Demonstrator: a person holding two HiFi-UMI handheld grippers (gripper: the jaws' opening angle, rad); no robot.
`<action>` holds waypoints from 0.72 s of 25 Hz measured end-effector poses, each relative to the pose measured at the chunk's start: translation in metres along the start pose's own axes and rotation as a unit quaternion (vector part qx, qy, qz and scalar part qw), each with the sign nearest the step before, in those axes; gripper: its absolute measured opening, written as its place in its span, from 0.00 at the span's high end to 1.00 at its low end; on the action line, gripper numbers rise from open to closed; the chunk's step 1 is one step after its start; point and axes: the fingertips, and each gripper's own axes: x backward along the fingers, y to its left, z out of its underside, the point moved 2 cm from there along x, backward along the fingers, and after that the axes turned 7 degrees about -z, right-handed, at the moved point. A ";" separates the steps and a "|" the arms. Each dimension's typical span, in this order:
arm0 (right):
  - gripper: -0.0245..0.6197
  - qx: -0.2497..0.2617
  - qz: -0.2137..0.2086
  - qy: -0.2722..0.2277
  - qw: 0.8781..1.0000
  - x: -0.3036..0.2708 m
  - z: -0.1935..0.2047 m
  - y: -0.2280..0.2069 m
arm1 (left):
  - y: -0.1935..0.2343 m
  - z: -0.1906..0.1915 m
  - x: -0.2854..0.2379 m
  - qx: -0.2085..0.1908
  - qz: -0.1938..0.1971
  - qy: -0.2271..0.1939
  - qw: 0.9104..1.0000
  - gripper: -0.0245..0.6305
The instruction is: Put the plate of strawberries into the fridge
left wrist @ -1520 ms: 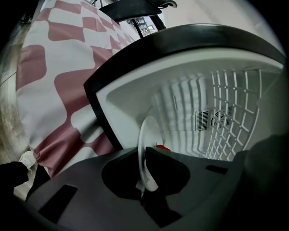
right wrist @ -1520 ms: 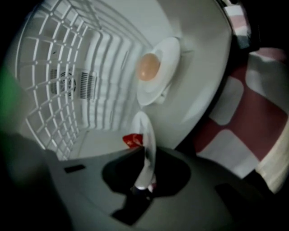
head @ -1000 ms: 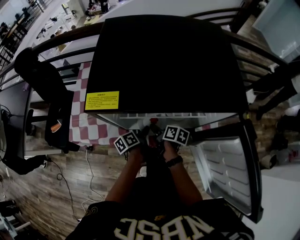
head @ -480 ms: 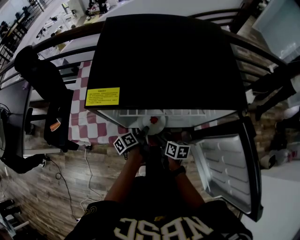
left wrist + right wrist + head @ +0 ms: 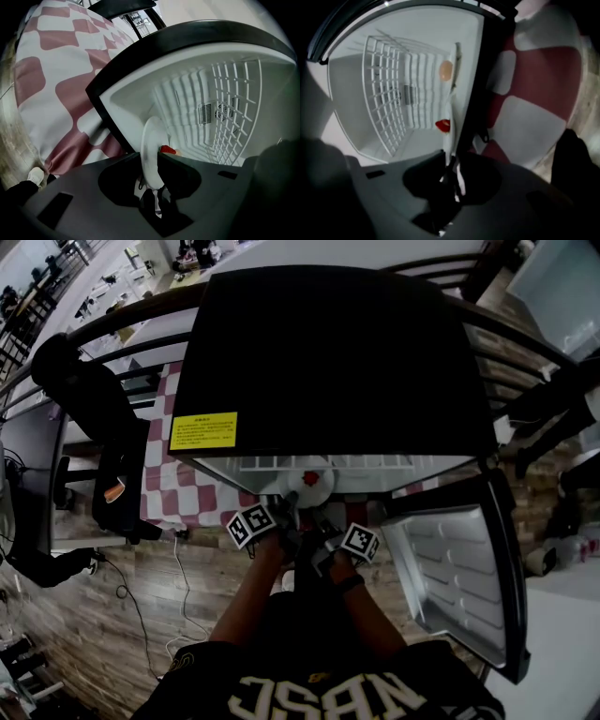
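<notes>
Two tongs on one plate, at the fridge's open mouth

Carrying-in is the step in hand: the plate (image 5: 319,491) with its strawberry (image 5: 168,150) hangs just inside the front edge of the fridge (image 5: 328,362), whose door (image 5: 459,559) stands wide open at the right, and I judge it not yet set down. Left tongs (image 5: 150,176) are clenched on the near rim; right tongs (image 5: 451,164) are closing on the rim beside them, the plate's edge between the jaws (one red berry shows plainly, plus a pale orange thing farther along the plate that I cannot name). Next move, as I judge it: push both arms forward together, keep the plate level so nothing rolls, lower it onto the wire rack (image 5: 234,117) or the white floor inside, then let go and draw back clear of the door.
</notes>
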 end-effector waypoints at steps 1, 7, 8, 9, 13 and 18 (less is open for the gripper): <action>0.80 -0.006 -0.005 -0.003 1.000 -0.002 -0.001 0.001 | 0.000 0.000 0.000 0.001 -0.001 0.000 1.000 0.78; 0.90 -0.018 0.004 -0.007 1.000 -0.013 -0.001 0.004 | -0.001 -0.002 0.000 -0.001 -0.001 -0.002 1.000 0.78; 0.91 -0.025 0.008 -0.010 1.000 -0.014 -0.001 0.005 | -0.002 -0.002 0.000 -0.003 -0.001 -0.002 1.000 0.78; 0.91 -0.031 0.010 -0.013 0.999 -0.015 -0.001 0.005 | -0.003 -0.002 0.000 -0.007 -0.001 -0.001 1.000 0.78; 0.91 -0.036 0.003 -0.026 0.999 -0.026 -0.004 0.008 | -0.003 -0.001 0.005 -0.019 -0.001 0.004 1.000 0.78; 0.91 -0.045 0.010 -0.038 0.998 -0.042 -0.018 0.011 | 0.004 -0.002 0.023 -0.014 -0.002 -0.003 1.000 0.78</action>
